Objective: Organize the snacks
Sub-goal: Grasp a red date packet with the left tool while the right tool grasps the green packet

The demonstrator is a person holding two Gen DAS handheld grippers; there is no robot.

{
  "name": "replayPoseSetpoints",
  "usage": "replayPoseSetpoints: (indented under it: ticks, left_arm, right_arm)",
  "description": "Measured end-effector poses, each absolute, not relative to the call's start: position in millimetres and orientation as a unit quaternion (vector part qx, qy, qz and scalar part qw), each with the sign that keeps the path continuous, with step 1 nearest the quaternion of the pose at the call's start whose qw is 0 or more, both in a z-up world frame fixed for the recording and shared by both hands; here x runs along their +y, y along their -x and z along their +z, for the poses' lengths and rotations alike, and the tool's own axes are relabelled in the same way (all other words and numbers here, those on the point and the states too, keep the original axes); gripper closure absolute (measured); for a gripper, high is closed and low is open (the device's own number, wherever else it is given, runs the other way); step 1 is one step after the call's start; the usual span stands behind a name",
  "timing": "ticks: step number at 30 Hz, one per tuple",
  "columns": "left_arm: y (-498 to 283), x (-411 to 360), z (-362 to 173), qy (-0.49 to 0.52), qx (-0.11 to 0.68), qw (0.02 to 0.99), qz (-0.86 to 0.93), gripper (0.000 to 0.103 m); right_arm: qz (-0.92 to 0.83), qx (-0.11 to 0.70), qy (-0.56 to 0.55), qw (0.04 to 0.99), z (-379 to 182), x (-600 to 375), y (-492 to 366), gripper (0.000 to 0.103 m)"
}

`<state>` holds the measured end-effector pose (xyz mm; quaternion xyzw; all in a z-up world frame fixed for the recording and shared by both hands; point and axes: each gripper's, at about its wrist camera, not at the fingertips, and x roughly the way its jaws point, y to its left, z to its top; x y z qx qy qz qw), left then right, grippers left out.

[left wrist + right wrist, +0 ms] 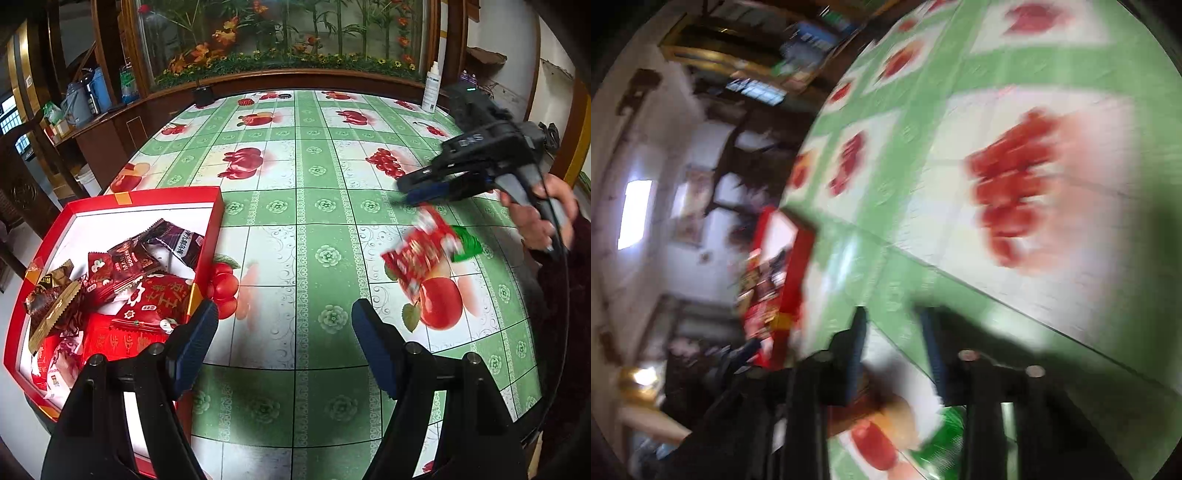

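Observation:
A red box (210, 236) with a white inside holds several red and brown snack packets (136, 280) at the table's left edge. My left gripper (284, 314) is open and empty, just right of the box. My right gripper (410, 188) hovers at the right, above a blurred red snack packet (421, 251) that is below its fingertips and not held. A green packet (467, 243) lies just behind it. In the right wrist view my right gripper (894, 321) is open and the red box (794, 266) shows blurred at left.
The table has a green and white cloth with fruit prints (306, 177). A white bottle (430, 88) and a small dark device (204, 94) stand at the far edge. A wooden cabinet with artificial flowers (280, 40) is behind.

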<state>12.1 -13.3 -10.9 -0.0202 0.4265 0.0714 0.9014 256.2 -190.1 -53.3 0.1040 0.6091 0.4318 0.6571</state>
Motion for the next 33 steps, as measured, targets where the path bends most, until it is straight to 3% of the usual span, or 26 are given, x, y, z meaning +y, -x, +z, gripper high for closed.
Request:
replayPoseSetpoints:
  ticks: [3, 10, 18, 22, 25, 27, 33]
  left_arm:
    - [-17.4, -16.6, -10.9, 0.021, 0.427, 0.902, 0.062, 0.028]
    - [-38.0, -56.3, 0.8, -0.064, 0.389, 0.919, 0.002, 0.028]
    - [-46.3, -101.9, -9.1, -0.224, 0.338, 0.912, -0.062, 0.029]
    - [-43.0, -107.6, -9.7, -0.224, 0.338, 0.906, -0.119, 0.029]
    - [-39.7, -107.2, -9.8, -0.223, 0.338, 0.902, -0.148, 0.029]
    - [-38.5, -108.5, -9.9, -0.221, 0.339, 0.9, -0.164, 0.029]
    - [-49.0, -119.2, -16.4, -0.226, 0.348, 0.892, -0.177, 0.029]
  right_arm:
    - [0.373, 0.589, -0.091, 0.712, -42.0, -218.8, -238.6, 0.043]
    - [0.323, 0.559, -0.083, 0.759, -38.1, -262.9, -193.8, 0.042]
    - [0.356, 0.56, -0.006, 0.748, -38.3, -234.0, -166.4, 0.043]
    - [0.343, 0.544, 0.038, 0.765, -37.6, -219.8, -153.9, 0.043]
    - [0.328, 0.521, 0.087, 0.783, -38.5, -207.2, -143.6, 0.047]
    - [0.304, 0.495, 0.148, 0.8, -39.9, -199.6, -134.7, 0.06]
    - [0.262, 0.484, 0.15, 0.821, -41.1, -214.1, -145.5, 0.06]
